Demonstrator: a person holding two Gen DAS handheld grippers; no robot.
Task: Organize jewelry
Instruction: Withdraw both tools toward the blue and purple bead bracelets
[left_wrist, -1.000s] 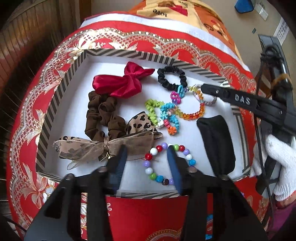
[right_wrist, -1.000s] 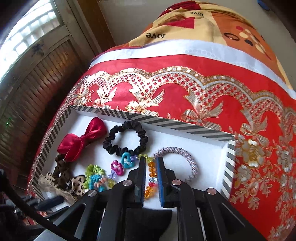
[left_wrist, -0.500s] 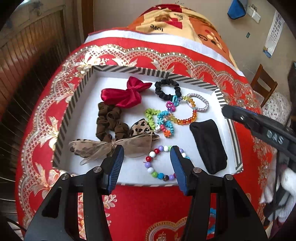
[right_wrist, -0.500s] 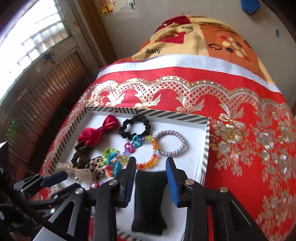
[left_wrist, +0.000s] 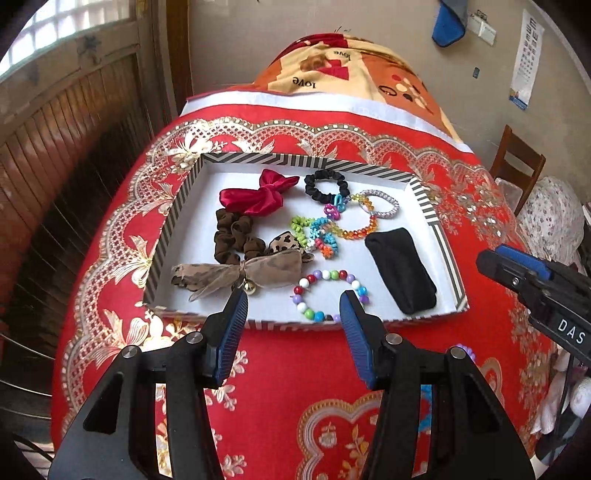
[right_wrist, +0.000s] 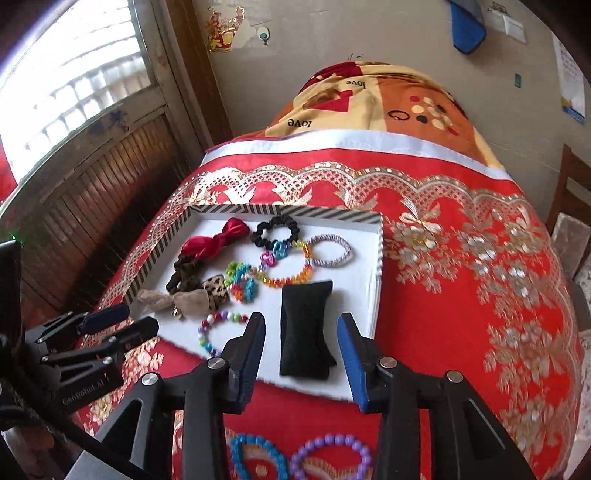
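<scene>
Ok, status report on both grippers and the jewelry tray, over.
Left hand-held gripper open, empty. Right hand-held gripper open, empty, above black fabric pouch. Striped-rim white tray full; blue bead bracelet and purple bead bracelet outside on cloth.

Ahead of me a beige wall (right_wrist: 388, 40) closes off the room, plain and a little scuffed. To my left a bright window (right_wrist: 70, 85) with small panes lets in strong daylight above dark brown slatted wood paneling (left_wrist: 62, 155), and a brown wooden post (right_wrist: 192, 74) stands at the corner. A red and gold paper ornament (right_wrist: 225, 33) hangs high on the wall near that post. A blue cloth (left_wrist: 448, 22) hangs farther right, next to a white wall fitting (left_wrist: 480, 26), and a paper calendar (left_wrist: 526, 59) is pinned toward the right edge. A wooden chair (left_wrist: 517, 162) stands at the right, near a pale flowered fabric (left_wrist: 554, 218).
</scene>
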